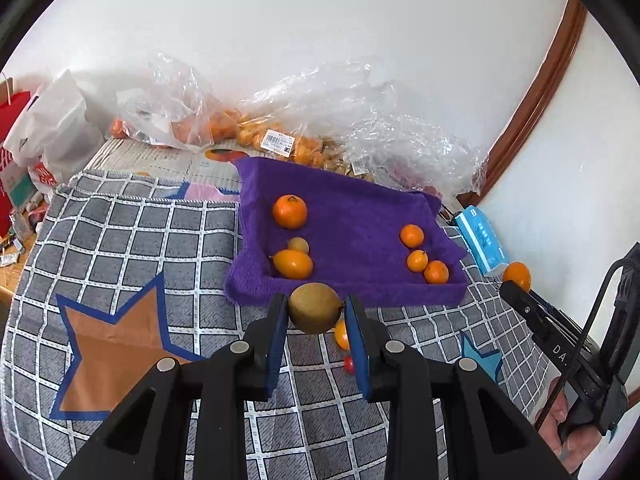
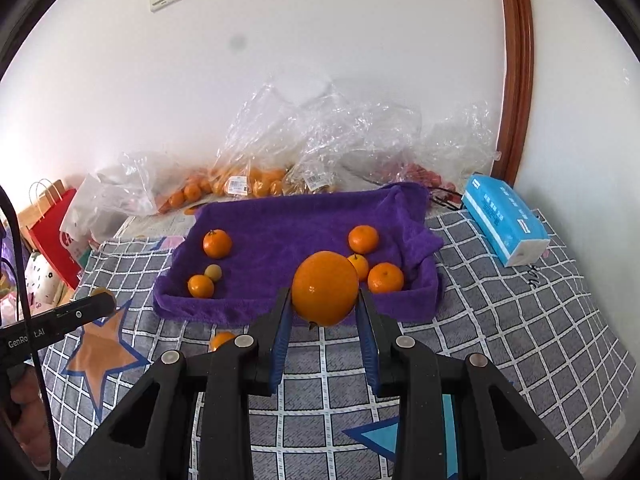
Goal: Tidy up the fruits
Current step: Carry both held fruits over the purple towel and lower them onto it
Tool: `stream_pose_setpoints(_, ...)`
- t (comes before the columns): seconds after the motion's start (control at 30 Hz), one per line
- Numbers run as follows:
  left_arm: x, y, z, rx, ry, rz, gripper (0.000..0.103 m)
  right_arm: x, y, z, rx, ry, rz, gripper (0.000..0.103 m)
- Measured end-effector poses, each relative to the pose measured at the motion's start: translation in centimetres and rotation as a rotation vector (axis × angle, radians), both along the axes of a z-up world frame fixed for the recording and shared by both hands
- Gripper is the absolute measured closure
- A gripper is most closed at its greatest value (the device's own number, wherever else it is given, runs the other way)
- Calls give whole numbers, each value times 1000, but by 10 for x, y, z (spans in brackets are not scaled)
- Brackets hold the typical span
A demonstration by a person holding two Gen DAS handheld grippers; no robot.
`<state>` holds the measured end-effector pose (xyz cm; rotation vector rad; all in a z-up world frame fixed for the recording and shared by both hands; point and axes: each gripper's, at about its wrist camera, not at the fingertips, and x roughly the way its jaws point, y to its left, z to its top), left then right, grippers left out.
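Note:
My left gripper (image 1: 316, 305) is shut on a brownish-green kiwi (image 1: 315, 312), held above the checked cloth just in front of the purple towel (image 1: 352, 208). My right gripper (image 2: 325, 297) is shut on a large orange (image 2: 325, 286), also just short of the towel's (image 2: 280, 220) front edge. On the towel, a mandarin (image 1: 289, 211), a small yellowish fruit (image 1: 298, 245) and an oval orange fruit (image 1: 293, 264) lie at the left. Three small mandarins (image 1: 417, 261) lie at the right. A loose orange (image 1: 341, 335) and a red cherry tomato (image 1: 349, 365) rest on the cloth below the kiwi.
Clear plastic bags of fruit (image 1: 256, 128) are piled against the white wall behind the towel. A blue tissue pack (image 2: 504, 220) lies at the right, near a brown door frame (image 2: 516, 80). Paper and plastic bags (image 2: 52, 216) stand at the left. The grey checked cloth (image 2: 500, 320) covers the surface.

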<state>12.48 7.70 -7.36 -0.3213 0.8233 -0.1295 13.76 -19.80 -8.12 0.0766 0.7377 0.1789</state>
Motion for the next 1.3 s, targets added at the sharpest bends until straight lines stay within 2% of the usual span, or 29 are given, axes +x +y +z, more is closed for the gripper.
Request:
stream_pose_setpoints(0.37, 9, 1, 8, -22, -31, 5, 76, 14, 1, 12, 12, -19, -1, 72)
stream_pose_setpoints(0.8, 35, 5, -1, -36, -26, -12, 76, 37, 3, 5, 18, 0, -30, 72)
stream_pose_setpoints(1.3, 59, 6, -6, -17, -38, -26, 76, 65, 7, -12, 16, 31, -37, 72)
